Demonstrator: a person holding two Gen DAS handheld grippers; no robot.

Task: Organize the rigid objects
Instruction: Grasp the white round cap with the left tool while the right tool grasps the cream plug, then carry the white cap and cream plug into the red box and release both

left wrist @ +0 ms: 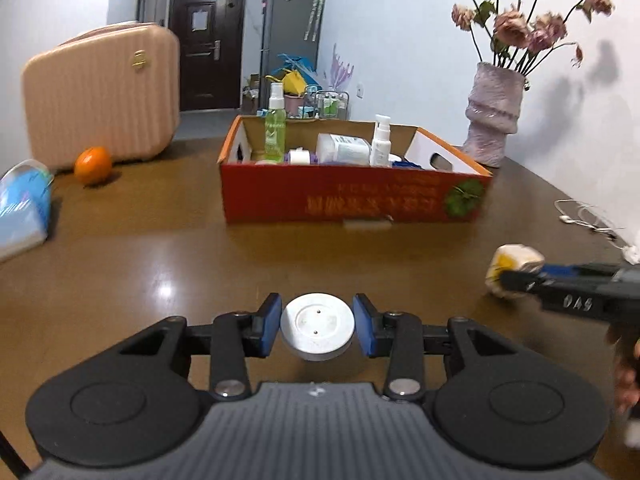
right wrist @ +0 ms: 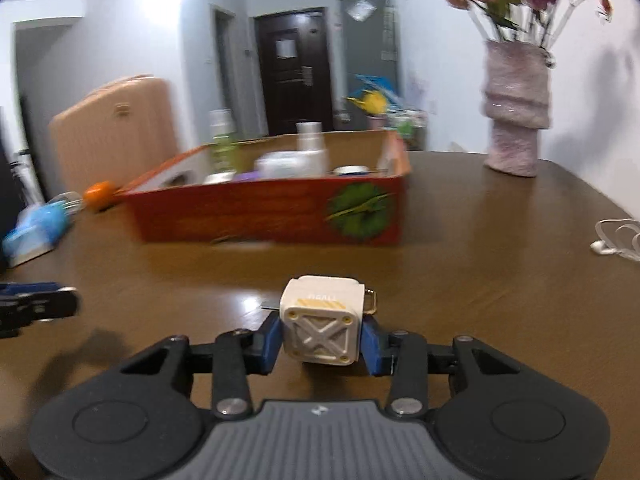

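The white round disc (left wrist: 317,327) sits between the blue pads of the left gripper (left wrist: 317,330), flat face up, low over the brown table (left wrist: 160,248). The pads stand at the disc's rim on either side with no clear gap, so the left gripper reads as partly closed and clamped on the disc.

The cream cube-shaped device (right wrist: 322,320) sits in the same way in the right gripper (right wrist: 322,340): jaws partly closed, pads pressed against its two side faces, the X-ribbed face turned toward the camera. A small metal loop projects from its right side. The right wrist view is blurred, so whether the cube is lifted clear of the table or only just above it cannot be confirmed.

The red cardboard box (left wrist: 352,196) lies straight ahead of both grippers, open top up, its long side set across the line of approach. It already contains bottles and small containers. From the left gripper the box is dead ahead; from the right gripper it lies ahead and slightly to the left. Neither hand is clearly nearer.

Next move, as judged: carry each item forward and over the near wall, then release inside.
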